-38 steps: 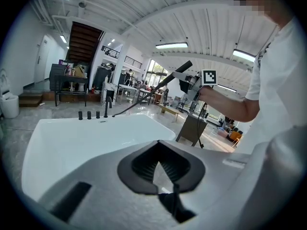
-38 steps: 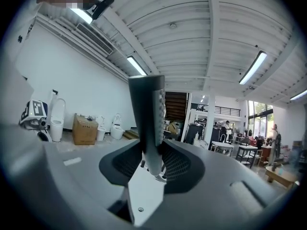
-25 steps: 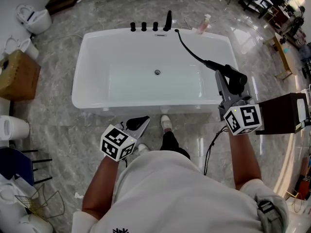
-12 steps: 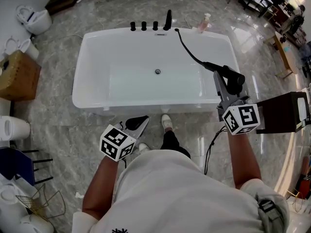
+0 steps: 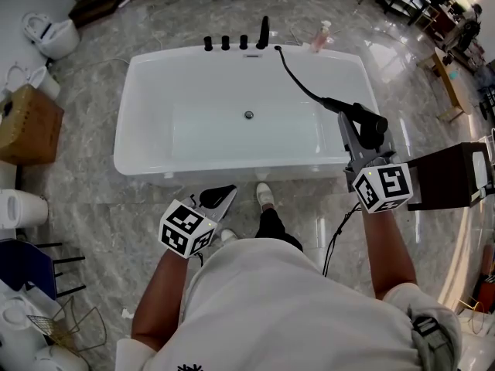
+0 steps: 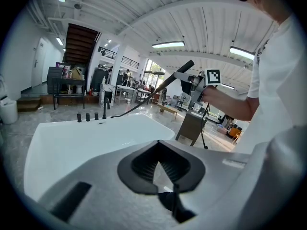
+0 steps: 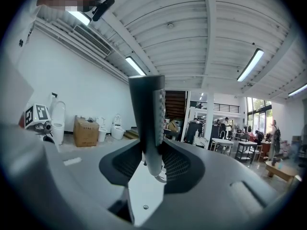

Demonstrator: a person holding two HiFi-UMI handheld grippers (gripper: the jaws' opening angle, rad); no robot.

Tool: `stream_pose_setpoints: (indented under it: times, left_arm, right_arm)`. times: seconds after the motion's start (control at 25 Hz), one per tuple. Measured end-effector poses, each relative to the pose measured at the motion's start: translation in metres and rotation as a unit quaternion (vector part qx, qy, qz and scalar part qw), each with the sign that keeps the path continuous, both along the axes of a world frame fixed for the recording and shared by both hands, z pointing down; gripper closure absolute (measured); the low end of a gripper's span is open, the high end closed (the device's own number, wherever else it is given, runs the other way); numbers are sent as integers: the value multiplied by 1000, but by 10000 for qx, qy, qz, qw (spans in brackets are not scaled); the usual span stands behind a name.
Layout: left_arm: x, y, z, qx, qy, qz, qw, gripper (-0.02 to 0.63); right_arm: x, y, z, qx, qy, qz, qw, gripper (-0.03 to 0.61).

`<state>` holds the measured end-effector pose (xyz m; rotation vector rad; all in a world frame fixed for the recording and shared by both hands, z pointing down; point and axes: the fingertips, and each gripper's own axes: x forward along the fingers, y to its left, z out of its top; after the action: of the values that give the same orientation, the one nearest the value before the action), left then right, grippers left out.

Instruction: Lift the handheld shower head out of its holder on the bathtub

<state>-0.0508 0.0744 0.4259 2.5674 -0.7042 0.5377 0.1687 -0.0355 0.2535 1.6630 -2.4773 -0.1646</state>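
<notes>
While the right gripper (image 5: pixel 358 134) stands clamped on the black handheld shower head (image 5: pixel 371 124), that head sits crosswise between its pads, raised over the right end of the white bathtub (image 5: pixel 155 59). From there the black hose (image 5: pixel 298 79) runs away ahead of the gripper to the row of black tap fittings (image 5: pixel 234 42) on the tub's far rim. The left gripper (image 5: pixel 219 199) hangs well off to the other's left, short of the tub, jaws together on nothing.
</notes>
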Motion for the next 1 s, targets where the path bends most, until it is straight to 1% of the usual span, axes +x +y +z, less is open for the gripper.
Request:
stream_pose_setpoints:
  times: [0.72,1.0]
  left_arm:
    - [2,4,1,-26,22,-44,10000,606]
    - [-3,5,3,-30,24,-67,10000,606]
  right_arm:
    - [2,3,4,-42,-2,-14,10000,433]
    - [0,4,5,-59,-10,-1,10000,433]
